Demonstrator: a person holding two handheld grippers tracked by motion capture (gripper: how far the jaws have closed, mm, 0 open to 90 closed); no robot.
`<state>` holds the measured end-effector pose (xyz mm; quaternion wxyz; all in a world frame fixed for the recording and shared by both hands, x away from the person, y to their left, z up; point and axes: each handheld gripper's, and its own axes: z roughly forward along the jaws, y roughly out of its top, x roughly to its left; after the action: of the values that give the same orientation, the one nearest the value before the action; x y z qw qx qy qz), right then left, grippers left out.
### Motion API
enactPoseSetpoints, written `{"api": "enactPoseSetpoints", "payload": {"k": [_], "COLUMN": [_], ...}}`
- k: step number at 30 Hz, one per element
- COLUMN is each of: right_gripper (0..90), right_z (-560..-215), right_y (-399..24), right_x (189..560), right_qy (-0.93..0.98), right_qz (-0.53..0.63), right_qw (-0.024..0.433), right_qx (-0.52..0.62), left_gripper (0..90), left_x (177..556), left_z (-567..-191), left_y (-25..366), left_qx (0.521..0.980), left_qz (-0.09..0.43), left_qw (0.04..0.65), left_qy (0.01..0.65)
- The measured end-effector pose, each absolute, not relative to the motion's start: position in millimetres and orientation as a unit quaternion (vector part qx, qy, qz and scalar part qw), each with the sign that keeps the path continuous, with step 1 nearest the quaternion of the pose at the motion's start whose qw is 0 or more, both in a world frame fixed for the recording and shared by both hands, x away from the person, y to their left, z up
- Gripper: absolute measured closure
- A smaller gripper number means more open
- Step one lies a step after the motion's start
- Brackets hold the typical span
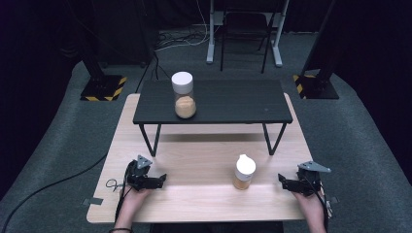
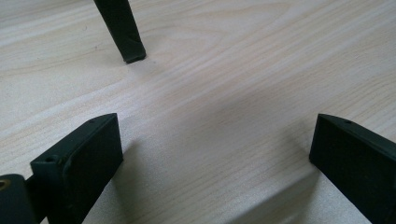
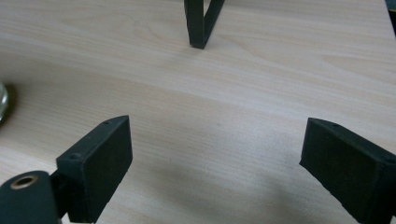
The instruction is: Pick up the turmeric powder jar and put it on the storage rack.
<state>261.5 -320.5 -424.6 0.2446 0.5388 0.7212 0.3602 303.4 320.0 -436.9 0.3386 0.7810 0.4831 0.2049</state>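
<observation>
A small bottle (image 1: 244,173) with a white cap and tan contents stands on the wooden table (image 1: 194,201), right of the middle. A taller jar (image 1: 184,95) with a white lid and orange-tan powder sits on the black riser shelf (image 1: 233,102) behind it. My left gripper (image 1: 154,180) rests low at the front left, jaws wide apart, open over bare wood (image 2: 215,126). At the front right, beside the small bottle, my right gripper (image 1: 287,183) is open too, with nothing between its fingers (image 3: 217,126). The bottle's rim (image 3: 2,103) peeks in at the left edge of the right gripper view.
The riser's black legs stand on the table ahead of each gripper (image 2: 122,32) (image 3: 201,23). Cables trail from both grippers off the front edge. Beyond the table, stand bases with yellow-black tape (image 1: 103,88) and a chair frame (image 1: 245,34) stand on grey carpet.
</observation>
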Motion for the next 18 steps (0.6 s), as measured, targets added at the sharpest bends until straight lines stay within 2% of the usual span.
{"api": "enactPoseSetpoints", "payload": {"k": [18], "right_gripper": [8.2], "right_z": [-397.0], "right_y": [-320.0], "right_x": [238.1], "right_qy": [0.717], "right_qz": [0.414], "right_qw": [0.243], "right_qx": [0.507], "left_gripper": [2.0], "left_x": [303.5], "left_z": [-437.0], "left_y": [319.7], "left_qx": [0.78], "left_qz": [0.206], "left_qw": [0.338], "left_qy": [0.485]}}
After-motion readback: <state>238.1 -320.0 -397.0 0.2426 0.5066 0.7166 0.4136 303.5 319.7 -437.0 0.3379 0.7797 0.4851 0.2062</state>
